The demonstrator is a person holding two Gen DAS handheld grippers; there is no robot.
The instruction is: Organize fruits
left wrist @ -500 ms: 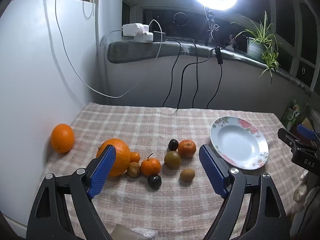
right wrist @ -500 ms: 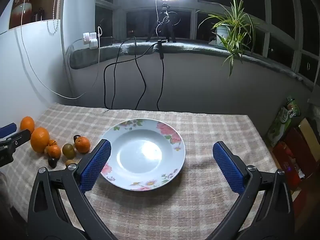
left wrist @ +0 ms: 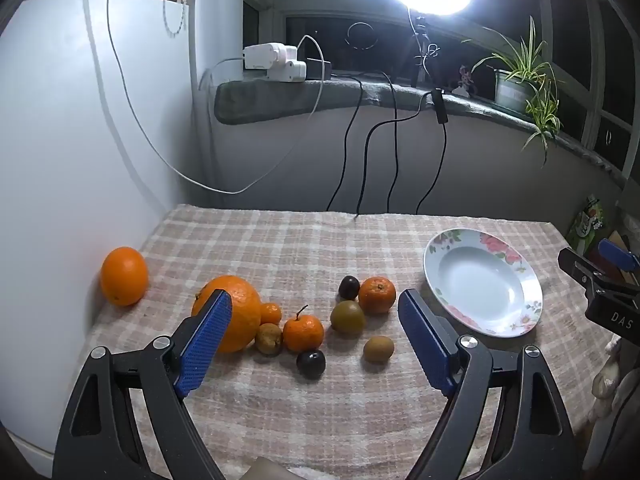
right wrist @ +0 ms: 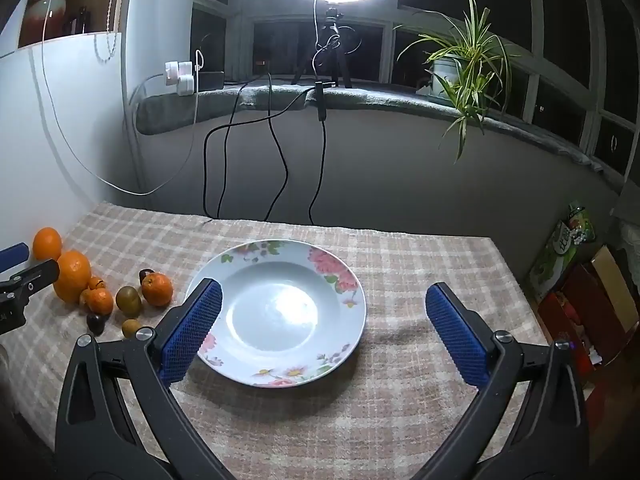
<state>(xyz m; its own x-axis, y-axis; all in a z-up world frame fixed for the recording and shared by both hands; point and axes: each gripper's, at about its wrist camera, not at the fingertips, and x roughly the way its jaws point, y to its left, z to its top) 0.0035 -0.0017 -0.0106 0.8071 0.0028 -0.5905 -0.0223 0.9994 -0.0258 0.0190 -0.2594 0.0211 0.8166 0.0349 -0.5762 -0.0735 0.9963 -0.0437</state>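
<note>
- Left wrist view: the left gripper (left wrist: 316, 336) was seen with its jaws spread fully wide and nothing held between the blue pads (left wrist: 204, 340).
- The fruits were found grouped on the checked tablecloth (left wrist: 320, 412), ahead of the open jaws.
- A large orange (left wrist: 236, 304) was partly covered by the left pad; a small mandarin (left wrist: 271, 313) was seen touching its right side.
- A brownish fruit (left wrist: 268, 338) and a stemmed mandarin (left wrist: 303, 332) were placed just beside each other, with a dark plum (left wrist: 311, 363) in front of them.
- Further right, a second plum (left wrist: 349, 287), a mandarin (left wrist: 377, 294), a green fruit (left wrist: 347, 316) and a kiwi (left wrist: 378, 348) were noted.
- A single orange (left wrist: 124, 275) was located well apart, by the white wall on the left.
- The flowered plate (left wrist: 482, 282) was seen empty, to the right of the fruits.
- Right wrist view: the right gripper (right wrist: 320, 332) was recorded fully open and empty, held over the plate (right wrist: 280, 308), whose near-left rim was covered by the left pad.
- The fruit cluster (right wrist: 120, 292) was located left of the plate, not touching it.
- The tip of the left gripper (right wrist: 24, 280) was visible at the left edge.
</note>
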